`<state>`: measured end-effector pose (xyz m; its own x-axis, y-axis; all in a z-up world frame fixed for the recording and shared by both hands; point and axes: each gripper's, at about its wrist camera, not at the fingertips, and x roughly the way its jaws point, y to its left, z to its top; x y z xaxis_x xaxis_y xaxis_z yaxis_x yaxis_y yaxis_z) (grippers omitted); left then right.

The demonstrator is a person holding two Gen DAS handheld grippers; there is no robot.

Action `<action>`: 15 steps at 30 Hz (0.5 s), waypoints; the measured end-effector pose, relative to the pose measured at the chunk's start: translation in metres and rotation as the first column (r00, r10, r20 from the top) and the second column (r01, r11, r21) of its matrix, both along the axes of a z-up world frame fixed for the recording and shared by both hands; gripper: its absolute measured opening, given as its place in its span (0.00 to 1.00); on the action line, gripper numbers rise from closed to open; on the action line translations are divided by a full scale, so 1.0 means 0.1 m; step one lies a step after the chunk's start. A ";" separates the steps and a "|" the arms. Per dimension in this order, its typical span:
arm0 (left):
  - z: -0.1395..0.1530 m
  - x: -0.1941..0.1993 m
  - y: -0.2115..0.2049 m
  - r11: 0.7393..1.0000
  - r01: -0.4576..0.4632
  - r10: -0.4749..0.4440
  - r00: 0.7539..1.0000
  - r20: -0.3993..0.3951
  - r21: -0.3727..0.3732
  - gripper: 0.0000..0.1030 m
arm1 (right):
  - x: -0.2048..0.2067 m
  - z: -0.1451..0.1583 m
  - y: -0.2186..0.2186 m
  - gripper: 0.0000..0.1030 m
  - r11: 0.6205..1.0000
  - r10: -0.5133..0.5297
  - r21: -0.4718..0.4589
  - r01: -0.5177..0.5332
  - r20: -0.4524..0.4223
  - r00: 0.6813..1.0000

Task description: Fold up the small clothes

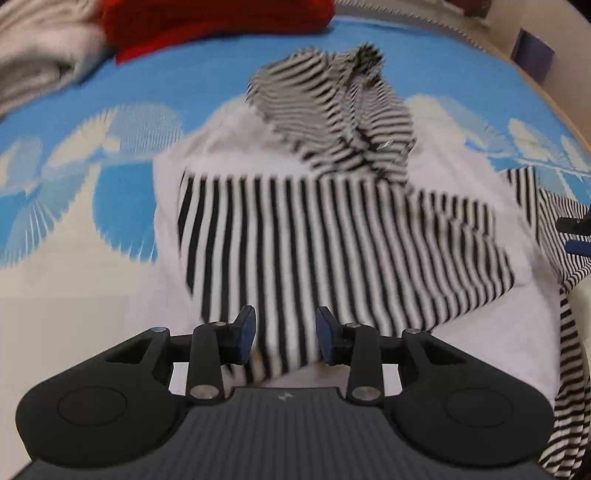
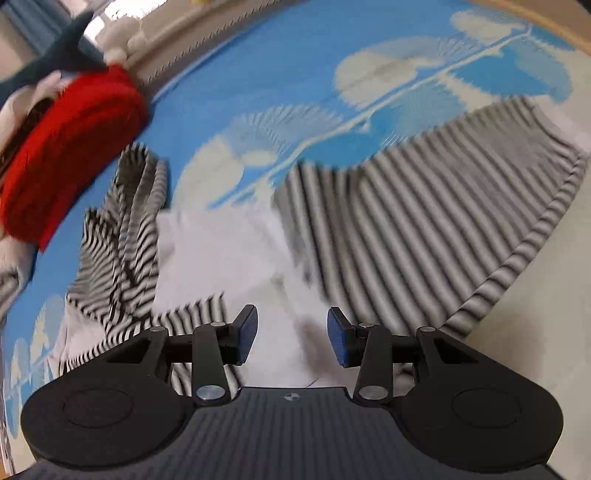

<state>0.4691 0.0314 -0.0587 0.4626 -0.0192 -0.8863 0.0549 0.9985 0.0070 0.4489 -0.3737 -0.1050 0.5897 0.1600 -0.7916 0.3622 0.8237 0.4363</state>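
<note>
L wrist: left gripper (image 1: 285, 334) jaws apart, nothing clamped; striped garment (image 1: 332, 236) lies just ahead of and under the tips on the blue bedspread (image 1: 66, 110), sleeve bunched further out.
R wrist: right gripper (image 2: 291, 336) jaws apart, empty, over white fabric; striped panel ahead-right. Next, prob: regrip one hem edge per side, single layer only, pull flat before folding.

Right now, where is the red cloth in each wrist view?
Left wrist: the red cloth lies along the top edge, left of centre, beyond the striped shirt.
Right wrist: the red cloth sits at the left edge, upper half, beside the shirt's bunched striped sleeve.
Shared landmark: the blue sheet with white fan patterns, under the cloth in both views.
</note>
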 end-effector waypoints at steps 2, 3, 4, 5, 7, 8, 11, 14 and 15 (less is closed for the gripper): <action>0.05 -0.01 -0.13 1.000 0.018 -0.017 0.999 0.027 -0.007 0.39 | -0.05 0.02 -0.20 0.42 0.999 -0.028 -0.022 0.028 0.013 1.000; 0.08 0.01 -0.19 1.000 0.025 -0.025 0.999 0.038 -0.018 0.39 | -0.09 0.03 -0.35 0.42 0.998 -0.052 -0.029 0.053 0.017 0.998; 0.11 0.01 -0.24 0.999 0.034 -0.032 0.998 0.048 -0.028 0.40 | -0.09 0.02 -0.44 0.42 0.997 -0.075 -0.031 0.075 0.018 0.997; 0.13 0.05 -0.32 0.998 0.042 -0.040 0.998 0.056 -0.035 0.41 | -0.09 0.01 -0.54 0.42 0.995 -0.098 -0.031 0.099 0.019 0.995; 0.14 0.05 -0.42 0.998 0.054 -0.052 0.997 0.062 -0.036 0.42 | -0.15 0.01 -0.85 0.42 0.986 -0.164 -0.031 0.164 0.019 0.986; 0.14 0.05 -0.48 0.998 0.060 -0.058 0.996 0.062 -0.033 0.42 | -0.17 0.00 -0.95 0.42 0.981 -0.192 -0.031 0.193 0.019 0.981; 0.09 0.06 -0.56 0.997 0.068 -0.066 0.996 0.052 -0.024 0.42 | -0.27 -0.02 -1.37 0.34 0.956 -0.291 -0.010 0.292 0.028 0.956; 0.05 0.07 -0.59 0.998 0.065 -0.064 0.997 0.049 -0.016 0.42 | -0.35 -0.08 -1.69 0.22 0.933 -0.360 0.016 0.360 0.030 0.932; 0.05 0.08 -0.59 0.998 0.060 -0.059 0.997 0.047 -0.013 0.42 | -0.38 -0.11 -1.79 0.22 0.923 -0.385 0.020 0.385 0.028 0.922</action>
<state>0.4766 -0.0280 -0.0542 0.5014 -0.0605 -0.8631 0.1142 0.9935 -0.0033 0.4112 -0.5529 -0.1156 0.6318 -0.0737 -0.7717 0.6367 0.6172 0.4623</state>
